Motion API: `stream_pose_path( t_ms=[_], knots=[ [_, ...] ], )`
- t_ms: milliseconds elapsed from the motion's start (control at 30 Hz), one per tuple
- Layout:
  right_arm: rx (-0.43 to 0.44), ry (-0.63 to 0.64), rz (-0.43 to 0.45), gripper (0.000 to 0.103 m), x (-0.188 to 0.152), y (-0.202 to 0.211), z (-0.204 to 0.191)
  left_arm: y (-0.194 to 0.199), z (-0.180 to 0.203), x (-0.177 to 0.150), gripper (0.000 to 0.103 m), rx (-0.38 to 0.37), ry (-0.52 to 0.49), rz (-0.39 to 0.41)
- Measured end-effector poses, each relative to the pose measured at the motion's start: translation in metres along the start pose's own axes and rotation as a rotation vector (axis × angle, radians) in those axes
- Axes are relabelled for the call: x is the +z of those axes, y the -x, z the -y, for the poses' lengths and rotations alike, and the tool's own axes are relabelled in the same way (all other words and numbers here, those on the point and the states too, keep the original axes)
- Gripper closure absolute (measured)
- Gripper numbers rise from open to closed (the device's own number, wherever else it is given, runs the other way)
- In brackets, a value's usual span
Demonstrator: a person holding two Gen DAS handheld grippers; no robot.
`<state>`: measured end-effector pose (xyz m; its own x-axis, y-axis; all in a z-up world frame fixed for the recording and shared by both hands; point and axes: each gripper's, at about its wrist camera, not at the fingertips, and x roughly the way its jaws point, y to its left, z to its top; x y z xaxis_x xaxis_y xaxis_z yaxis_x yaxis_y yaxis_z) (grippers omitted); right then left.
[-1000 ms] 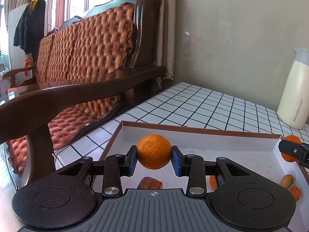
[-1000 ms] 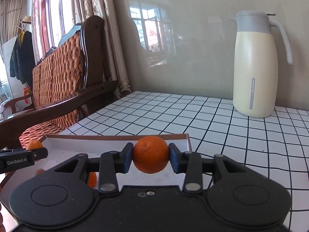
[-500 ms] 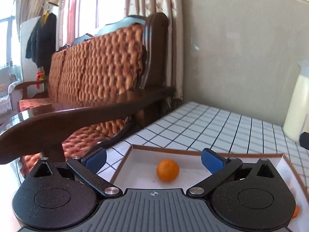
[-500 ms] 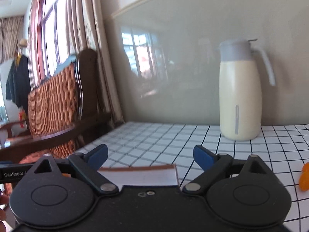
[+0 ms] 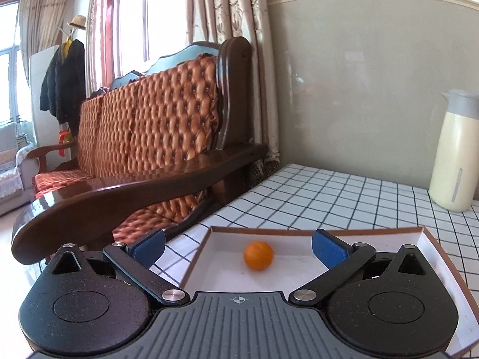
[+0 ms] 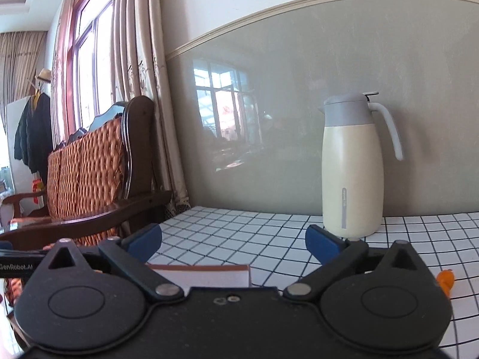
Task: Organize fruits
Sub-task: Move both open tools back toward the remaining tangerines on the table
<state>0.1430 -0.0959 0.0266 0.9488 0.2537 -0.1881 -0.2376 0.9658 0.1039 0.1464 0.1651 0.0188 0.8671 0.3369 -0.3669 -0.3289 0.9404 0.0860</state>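
A single orange (image 5: 258, 255) lies on the white floor of the brown-rimmed tray (image 5: 299, 229), toward its far left corner. My left gripper (image 5: 238, 246) hovers above and short of it, jaws spread wide, touching nothing. In the right wrist view my right gripper (image 6: 233, 240) is held higher, its jaws opening with nothing between them. Only the tray's far corner (image 6: 203, 273) shows below it. A small orange fruit (image 6: 445, 279) lies on the checked tablecloth at the right, half hidden behind the gripper body.
A cream thermos jug (image 6: 353, 164) stands at the back of the checked table (image 6: 239, 227) against the grey wall. A dark wooden sofa with orange cushions (image 5: 149, 125) runs along the table's left side, its armrest (image 5: 134, 185) close to the tray.
Both grippers let go of the oranges they held and their jaws swung wide. Both pulled back and rose. The left one's orange now rests in the tray.
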Motion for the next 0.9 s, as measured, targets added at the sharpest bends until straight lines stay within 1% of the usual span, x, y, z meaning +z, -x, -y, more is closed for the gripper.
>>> stream_pose_path(
  t_ms=[133,333,700,900],
  knots=[
    [-0.028,0.026,0.004,0.006,-0.003,0.011,0.005,0.004,0.006,-0.002,0.000,-0.025,-0.003,-0.017],
    [-0.069,0.011,-0.004,0.006,-0.003,0.026,0.023,0.017,0.027,-0.007,0.000,-0.074,-0.006,-0.023],
    [-0.194,-0.002,-0.031,0.006,-0.005,0.052,0.069,0.043,0.092,-0.014,0.000,-0.206,-0.076,-0.015],
    [-0.248,-0.023,-0.063,0.006,-0.009,0.064,0.093,0.055,0.128,-0.018,0.000,-0.286,-0.116,-0.015]
  ],
)
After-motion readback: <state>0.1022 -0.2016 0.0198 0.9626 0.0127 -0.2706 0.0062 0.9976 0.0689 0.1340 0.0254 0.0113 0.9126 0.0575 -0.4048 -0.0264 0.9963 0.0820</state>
